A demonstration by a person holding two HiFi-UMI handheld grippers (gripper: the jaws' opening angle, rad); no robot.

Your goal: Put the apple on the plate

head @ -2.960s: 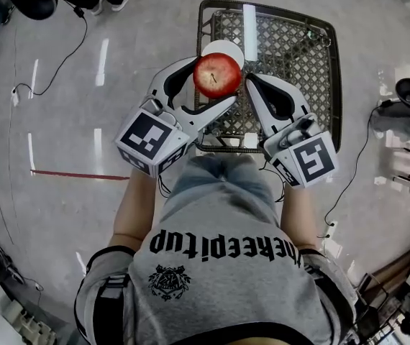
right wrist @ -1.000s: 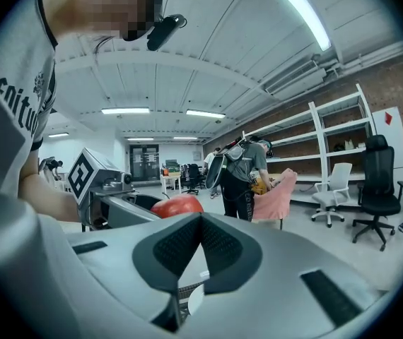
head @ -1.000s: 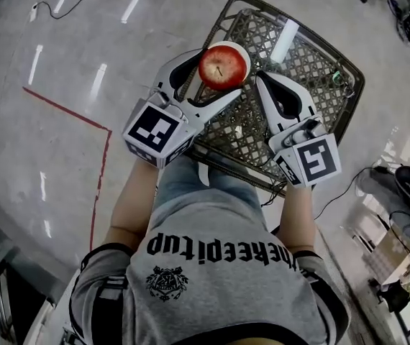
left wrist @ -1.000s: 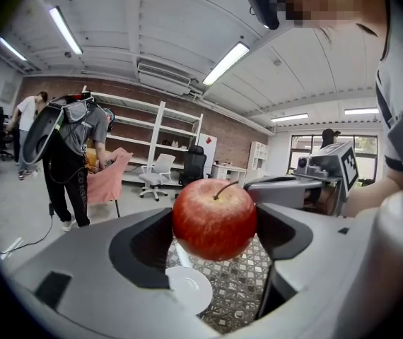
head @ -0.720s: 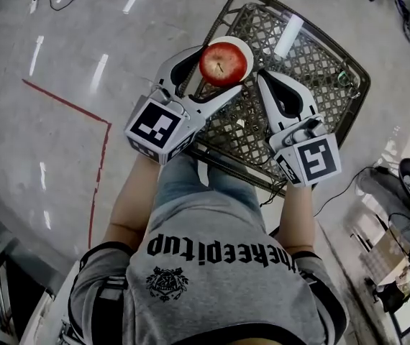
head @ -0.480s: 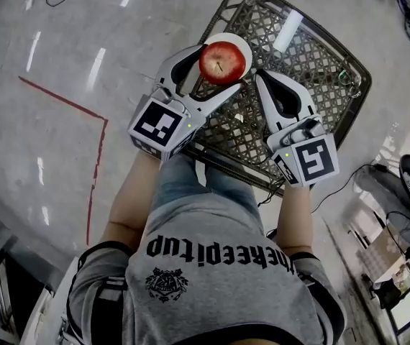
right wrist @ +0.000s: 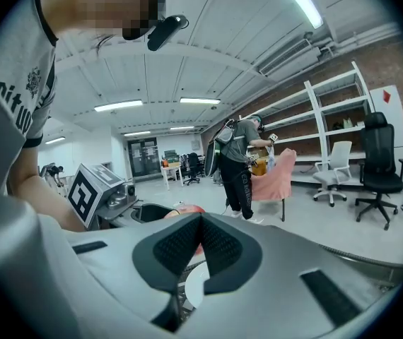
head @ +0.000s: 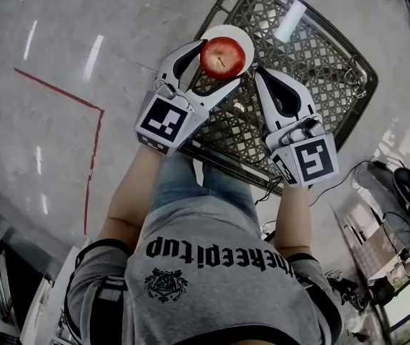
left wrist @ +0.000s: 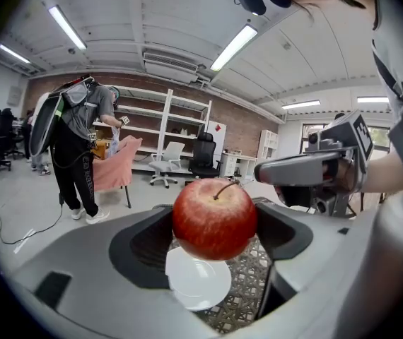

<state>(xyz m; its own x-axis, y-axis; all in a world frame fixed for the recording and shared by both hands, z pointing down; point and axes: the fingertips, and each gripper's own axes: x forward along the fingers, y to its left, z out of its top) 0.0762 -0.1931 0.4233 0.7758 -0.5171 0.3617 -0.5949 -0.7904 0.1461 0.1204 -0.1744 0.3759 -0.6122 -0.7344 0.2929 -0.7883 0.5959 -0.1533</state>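
Grip looks sound from my end: the left gripper has its dark-padded fingers pressed against either side of the glossy round red apple, stem up, so the fruit hangs in the air rather than resting on anything. It sits directly over the small round white plate, which shows beneath and just behind it in the left gripper view. I judge the two are not yet touching. Holding it by the flanks leaves the underside free, which is what I want for setting it down flat on the plate.

The right gripper lies just right of the apple with its fingers closed together and nothing between them. I read that as parked out of the way, since one gripper is enough for this load.

The plate stands at the far left of a dark lattice-topped desk with a rounded metal rim, the weave showing through around it. Below that is a polished grey concrete floor with glare streaks, a red tape line on the left and black cables on the right. The gripper views show an open workshop: white shelving against a brick wall, office chairs, and a person standing well beyond the desk
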